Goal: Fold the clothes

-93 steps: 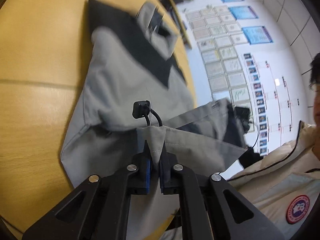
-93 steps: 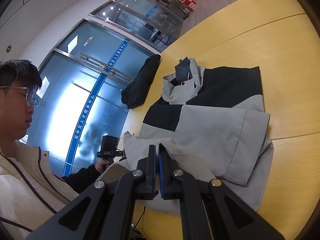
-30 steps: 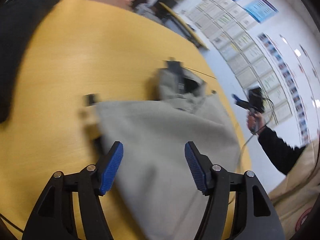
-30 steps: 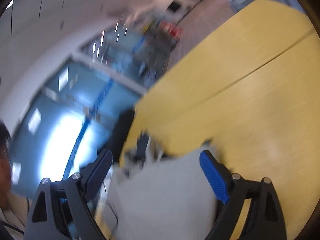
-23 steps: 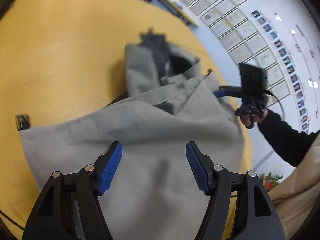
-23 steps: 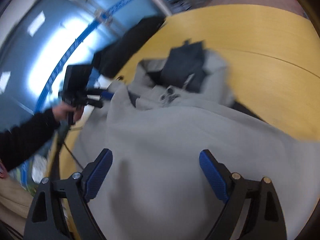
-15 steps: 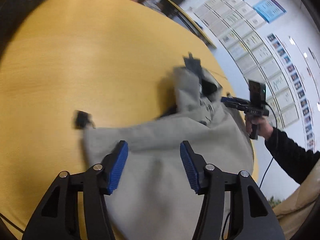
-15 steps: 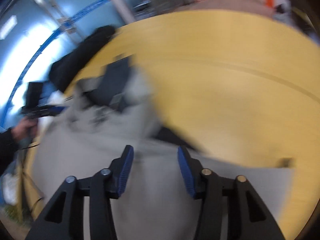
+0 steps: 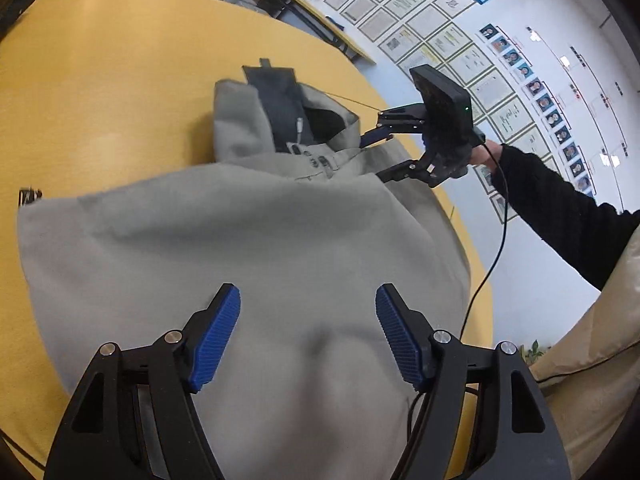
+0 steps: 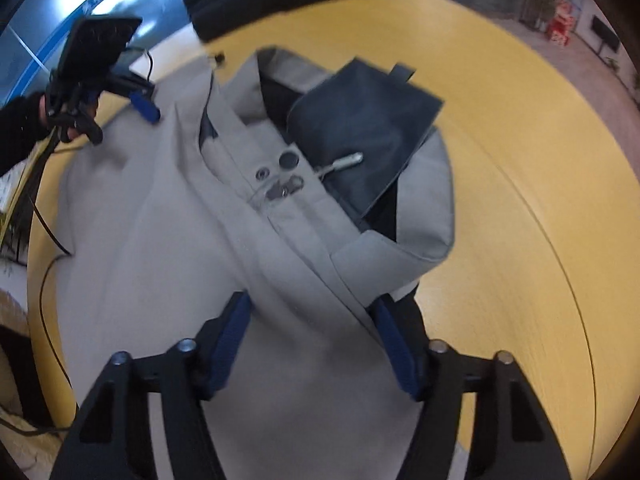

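Both tongs are seen widening, nothing pinched: left gripper (image 9: pixel 307 322), right gripper (image 10: pixel 312 326). Jacket (image 9: pixel 240 248) hood at 12 o'clock may be snagged, undoing the fold.

Left hand-held gripper (image 9: pixel 307 330) angled downward, jaws opening; right hand-held gripper (image 10: pixel 312 336) steeper, jaws opening.

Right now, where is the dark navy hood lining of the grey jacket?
In the right wrist view the dark navy hood lining lies upper centre, inside the grey jacket hood, beside the snap buttons on the yellow table.
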The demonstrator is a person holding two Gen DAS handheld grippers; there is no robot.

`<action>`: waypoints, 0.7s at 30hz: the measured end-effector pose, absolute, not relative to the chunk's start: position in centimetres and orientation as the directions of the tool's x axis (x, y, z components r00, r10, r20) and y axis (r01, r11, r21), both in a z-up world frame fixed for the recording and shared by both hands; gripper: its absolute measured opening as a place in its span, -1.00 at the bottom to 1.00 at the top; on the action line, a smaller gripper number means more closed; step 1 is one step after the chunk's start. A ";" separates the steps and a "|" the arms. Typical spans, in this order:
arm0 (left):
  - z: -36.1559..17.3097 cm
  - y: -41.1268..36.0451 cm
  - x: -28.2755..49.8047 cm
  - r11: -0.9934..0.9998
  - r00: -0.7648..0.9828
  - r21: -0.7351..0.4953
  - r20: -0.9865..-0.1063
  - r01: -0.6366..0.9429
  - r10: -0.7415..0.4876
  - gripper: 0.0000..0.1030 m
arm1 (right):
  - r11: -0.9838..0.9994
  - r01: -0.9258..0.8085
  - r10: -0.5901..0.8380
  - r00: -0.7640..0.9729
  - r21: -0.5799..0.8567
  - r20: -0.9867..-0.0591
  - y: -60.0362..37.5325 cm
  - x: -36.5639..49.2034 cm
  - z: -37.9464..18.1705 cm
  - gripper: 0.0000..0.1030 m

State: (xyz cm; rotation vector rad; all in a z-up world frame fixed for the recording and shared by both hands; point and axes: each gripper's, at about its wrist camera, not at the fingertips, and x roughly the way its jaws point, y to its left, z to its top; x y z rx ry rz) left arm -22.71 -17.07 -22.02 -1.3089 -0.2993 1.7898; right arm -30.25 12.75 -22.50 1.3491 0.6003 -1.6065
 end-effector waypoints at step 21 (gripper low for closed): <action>-23.0 -17.0 -23.0 -0.569 -0.071 -0.654 -0.623 -0.499 0.779 0.43 | -0.205 0.967 -0.327 0.079 0.152 -0.942 7.0 -28.4 -17.0 -0.31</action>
